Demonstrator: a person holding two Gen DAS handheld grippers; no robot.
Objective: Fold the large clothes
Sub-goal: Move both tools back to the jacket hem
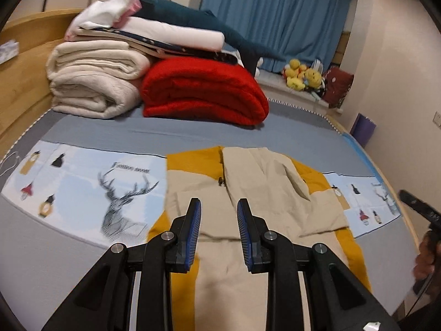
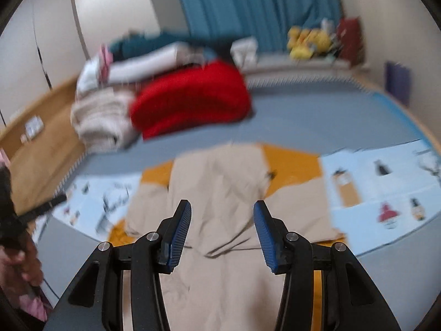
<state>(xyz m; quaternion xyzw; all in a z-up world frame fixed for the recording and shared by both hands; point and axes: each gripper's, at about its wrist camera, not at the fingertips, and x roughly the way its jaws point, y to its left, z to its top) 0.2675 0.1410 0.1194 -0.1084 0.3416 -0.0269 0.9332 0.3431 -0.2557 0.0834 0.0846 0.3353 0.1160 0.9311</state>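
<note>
A beige and mustard-yellow garment [image 1: 248, 193] lies flat on the bed, its sleeves folded in over the body; it also shows in the blurred right wrist view [image 2: 220, 193]. My left gripper [image 1: 219, 207] hovers above its lower middle, open and empty. My right gripper [image 2: 222, 209] hovers above the same garment, open wider and empty. The right gripper's tip shows at the right edge of the left wrist view [image 1: 419, 204], and the left gripper's tip shows at the left edge of the right wrist view [image 2: 41, 207].
The bed has a grey sheet [image 1: 193, 135] with a light blue printed band [image 1: 96, 182]. Folded blankets, red [image 1: 204, 91] and cream [image 1: 96, 82], with stacked clothes stand near the wooden headboard [image 1: 24, 82]. Plush toys [image 1: 303, 77] sit below the blue curtain [image 1: 275, 13].
</note>
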